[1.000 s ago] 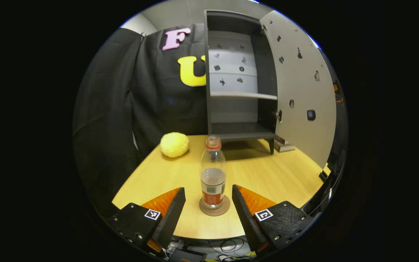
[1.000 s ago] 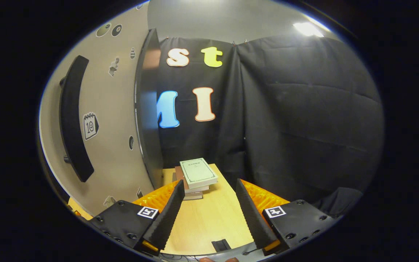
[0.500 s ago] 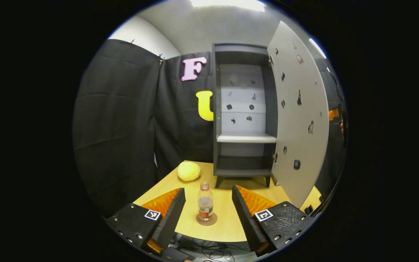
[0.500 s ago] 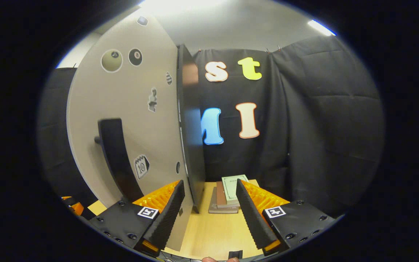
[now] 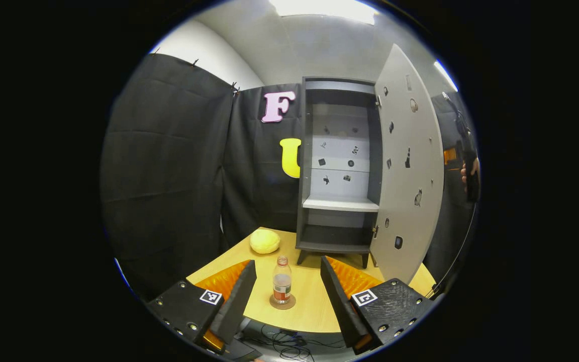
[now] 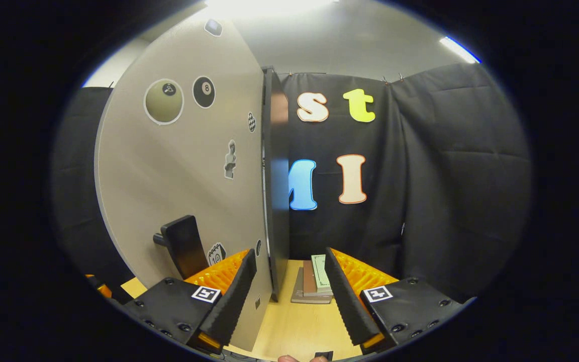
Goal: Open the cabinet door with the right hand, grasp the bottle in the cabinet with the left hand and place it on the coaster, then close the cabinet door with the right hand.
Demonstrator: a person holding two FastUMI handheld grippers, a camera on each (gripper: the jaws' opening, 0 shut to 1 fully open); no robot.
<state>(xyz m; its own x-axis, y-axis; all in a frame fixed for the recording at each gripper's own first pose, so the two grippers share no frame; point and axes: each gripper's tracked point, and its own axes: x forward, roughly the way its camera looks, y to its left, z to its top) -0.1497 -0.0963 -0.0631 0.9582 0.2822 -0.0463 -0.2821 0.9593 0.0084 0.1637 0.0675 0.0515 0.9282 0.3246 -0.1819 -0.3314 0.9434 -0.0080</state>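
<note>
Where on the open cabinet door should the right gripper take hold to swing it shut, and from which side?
Grip the dark bar handle on the cabinet door. It stands off the door's outer face on a post, so the open right gripper can come in from that outer side and straddle it.

The wooden table (image 5: 319,306) carries a cabinet (image 5: 337,166) and a coaster (image 5: 282,302). A yellow ball (image 5: 264,241) lies near the cabinet. Some stacked books (image 6: 314,284) lie beside it too.

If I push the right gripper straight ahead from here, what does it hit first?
Probably the stack of books on the table, straight ahead between the right gripper's open jaws. The open cabinet door runs close along its left; depth is hard to judge.
</note>
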